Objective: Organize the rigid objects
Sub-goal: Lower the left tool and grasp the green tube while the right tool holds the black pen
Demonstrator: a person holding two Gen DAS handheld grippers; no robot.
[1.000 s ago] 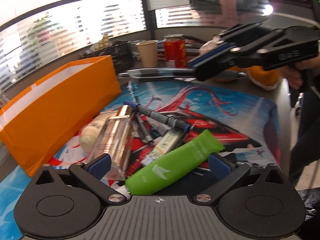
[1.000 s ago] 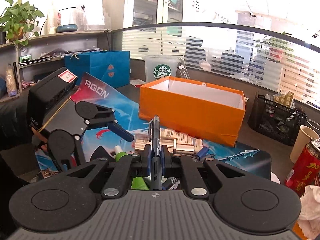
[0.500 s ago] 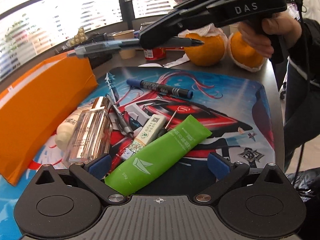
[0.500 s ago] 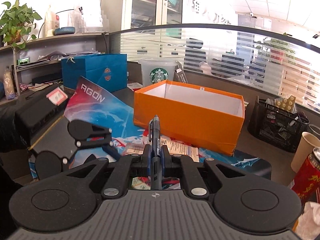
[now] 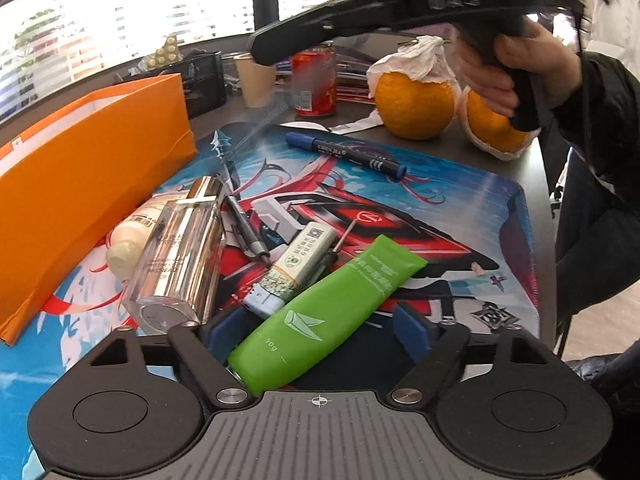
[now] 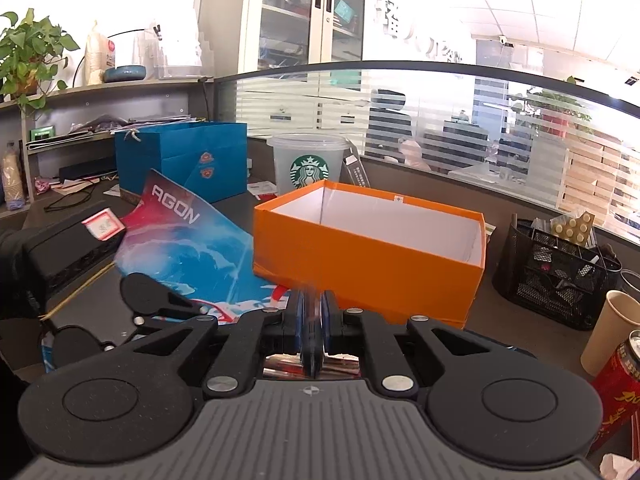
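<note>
An office desk [image 5: 536, 176] carries a printed mat [image 5: 460, 216] with an open orange box [image 6: 372, 256] on it; loose items lie on the mat beside the box

- The left gripper [image 5: 320, 332] has its jaws closing around the cap end of the green tube [image 5: 328, 316]; the pads do not yet press on it. The tube lies skewed between the jaws and its crimped end rests near a white stick [image 5: 296, 268] and a clear bottle [image 5: 180, 248]. Risk: the soft tube may twist or squirt out sideways, or the left pad may catch the stick
- The right gripper [image 6: 311, 320] is clamped on a blurred pen [image 6: 311, 340], facing the box. Risk: a pen held by one end may pivot and strike the box's near wall instead of dropping inside
</note>
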